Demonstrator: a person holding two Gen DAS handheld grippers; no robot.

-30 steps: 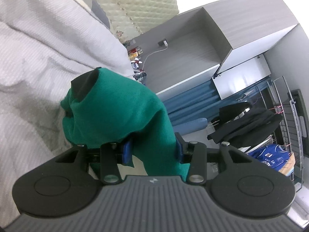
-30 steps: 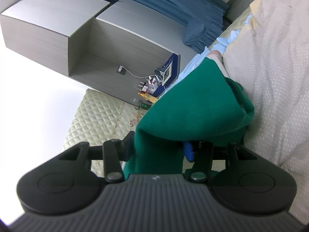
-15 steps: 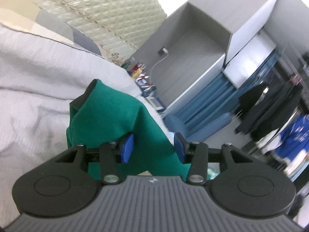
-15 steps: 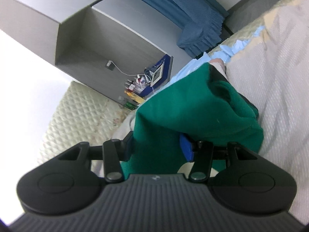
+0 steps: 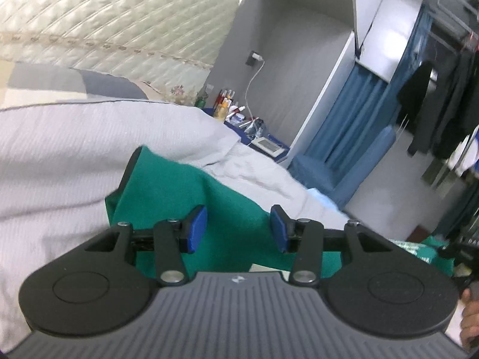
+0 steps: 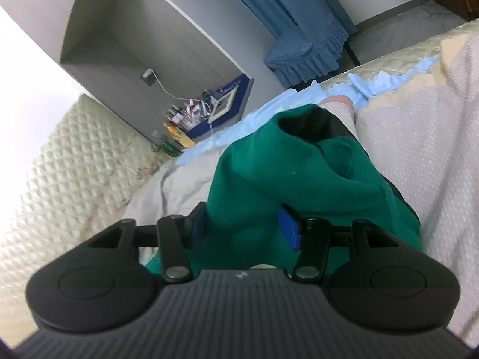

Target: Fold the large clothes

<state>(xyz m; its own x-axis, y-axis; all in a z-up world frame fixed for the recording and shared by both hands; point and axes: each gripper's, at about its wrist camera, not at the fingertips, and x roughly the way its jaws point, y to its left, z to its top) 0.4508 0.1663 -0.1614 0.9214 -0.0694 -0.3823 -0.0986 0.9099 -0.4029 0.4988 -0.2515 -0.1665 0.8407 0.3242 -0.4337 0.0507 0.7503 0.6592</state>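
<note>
A green garment (image 5: 167,185) with a black-lined cuff lies on the white bedspread (image 5: 60,161). In the left wrist view my left gripper (image 5: 238,229) is open, its blue pads apart just above the green cloth, holding nothing. In the right wrist view the same garment (image 6: 269,179) is bunched up, its black-lined opening facing the camera. My right gripper (image 6: 245,229) has its blue pads on either side of a thick fold of the green cloth and grips it.
A quilted headboard (image 5: 119,30) stands behind the bed. A grey cabinet niche (image 5: 284,45) holds bottles and a cable. Blue curtains (image 5: 359,113) and hanging dark clothes (image 5: 434,98) are at the right. A light blue sheet (image 6: 374,86) lies past the garment.
My left gripper has opened and let go of the green cloth, which has dropped onto the bed. Both views have tilted and the right gripper keeps its hold.
</note>
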